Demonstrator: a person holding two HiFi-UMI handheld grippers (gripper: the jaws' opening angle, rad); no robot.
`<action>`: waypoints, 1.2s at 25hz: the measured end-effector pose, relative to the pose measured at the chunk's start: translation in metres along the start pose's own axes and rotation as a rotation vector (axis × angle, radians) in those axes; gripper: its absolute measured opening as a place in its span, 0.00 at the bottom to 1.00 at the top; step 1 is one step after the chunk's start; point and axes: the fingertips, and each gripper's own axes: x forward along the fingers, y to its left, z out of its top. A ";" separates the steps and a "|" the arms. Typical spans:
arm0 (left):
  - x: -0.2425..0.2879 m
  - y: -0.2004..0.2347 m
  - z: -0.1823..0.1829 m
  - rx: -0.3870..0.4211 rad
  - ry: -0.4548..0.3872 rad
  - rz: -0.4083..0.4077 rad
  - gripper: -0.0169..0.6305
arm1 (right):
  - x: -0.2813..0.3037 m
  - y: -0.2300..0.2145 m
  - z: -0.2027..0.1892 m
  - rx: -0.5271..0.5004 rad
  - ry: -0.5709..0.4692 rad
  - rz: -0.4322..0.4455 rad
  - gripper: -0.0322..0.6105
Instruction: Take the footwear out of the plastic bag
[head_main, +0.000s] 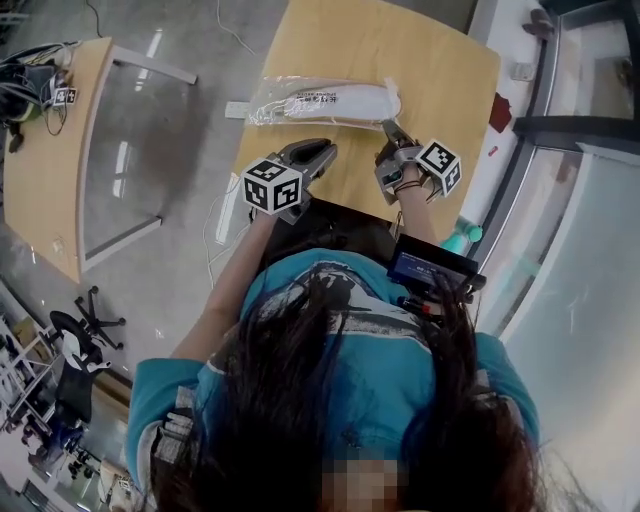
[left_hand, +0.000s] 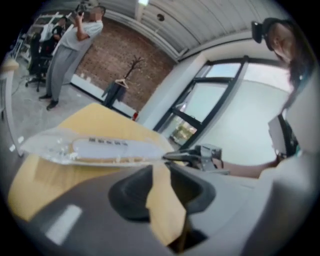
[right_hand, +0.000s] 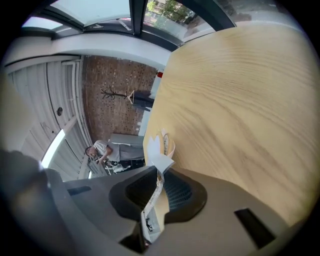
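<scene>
We see the plastic bag (head_main: 290, 105) lying flat on the wooden table (head_main: 420, 60), with the white footwear (head_main: 345, 102) inside it. The bag lies crosswise in front of both grippers.

The right gripper (right_hand: 159, 172) has its jaws pressed together on a thin edge of the bag. In the right gripper view a strip of the film stands between the two pads, and a folded white corner sticks out just beyond the tips. In the head view this grip is at the right end of the bag.

The left gripper (left_hand: 161, 174) is near the bag but apart from it. Its jaws stand a little apart, and between them we see only the table surface.

The footwear itself does not show in the right gripper view, only the bag's edge. We cannot tell whether the bag holds one piece or a pair. The dark print on its label (left_hand: 105, 142) is too small to read. In the head view the marker cubes (head_main: 272, 185) cover most of both hands.
</scene>
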 end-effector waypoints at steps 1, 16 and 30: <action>0.000 0.002 -0.007 -0.052 0.029 -0.033 0.24 | -0.003 0.002 -0.005 0.013 -0.011 0.006 0.12; 0.013 0.045 -0.013 -0.748 -0.152 -0.241 0.45 | -0.066 0.017 -0.023 0.061 -0.146 0.081 0.12; 0.029 0.059 0.018 -0.820 -0.305 -0.239 0.29 | -0.064 0.032 -0.043 -0.066 -0.043 0.135 0.12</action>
